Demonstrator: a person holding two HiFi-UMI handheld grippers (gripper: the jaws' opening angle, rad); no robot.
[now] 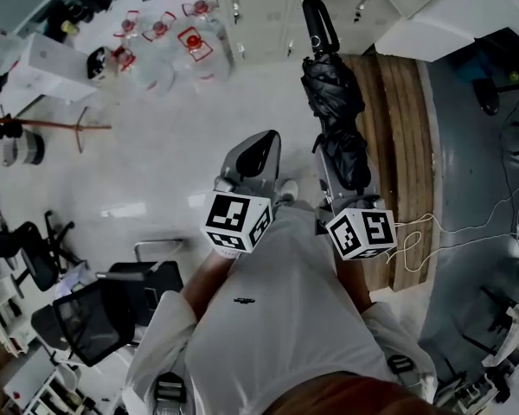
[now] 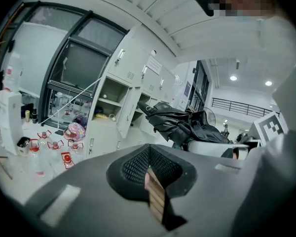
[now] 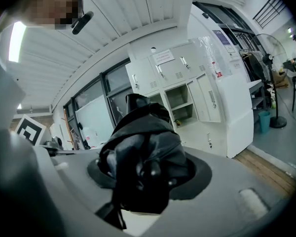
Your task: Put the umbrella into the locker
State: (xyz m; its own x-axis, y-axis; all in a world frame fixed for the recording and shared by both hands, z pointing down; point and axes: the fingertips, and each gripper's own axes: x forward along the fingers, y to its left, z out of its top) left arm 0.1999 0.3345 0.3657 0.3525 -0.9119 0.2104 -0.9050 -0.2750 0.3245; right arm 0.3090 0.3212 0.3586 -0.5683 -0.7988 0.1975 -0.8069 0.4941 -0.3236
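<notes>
One umbrella (image 1: 333,102), black and folded, sits clamped in the right tongs (image 1: 339,188) by its tip end. Left tongs (image 1: 253,158) just beside, jaws together, holding nothing. Umbrella's long axis runs straight ahead out of the right tongs, handle (image 1: 318,20) foremost, pointing toward the white lockers (image 1: 268,11). Open locker compartment (image 3: 180,105) lies ahead, well apart. Right hand carries; entry looks likely to be handle-first along that axis.
</notes>
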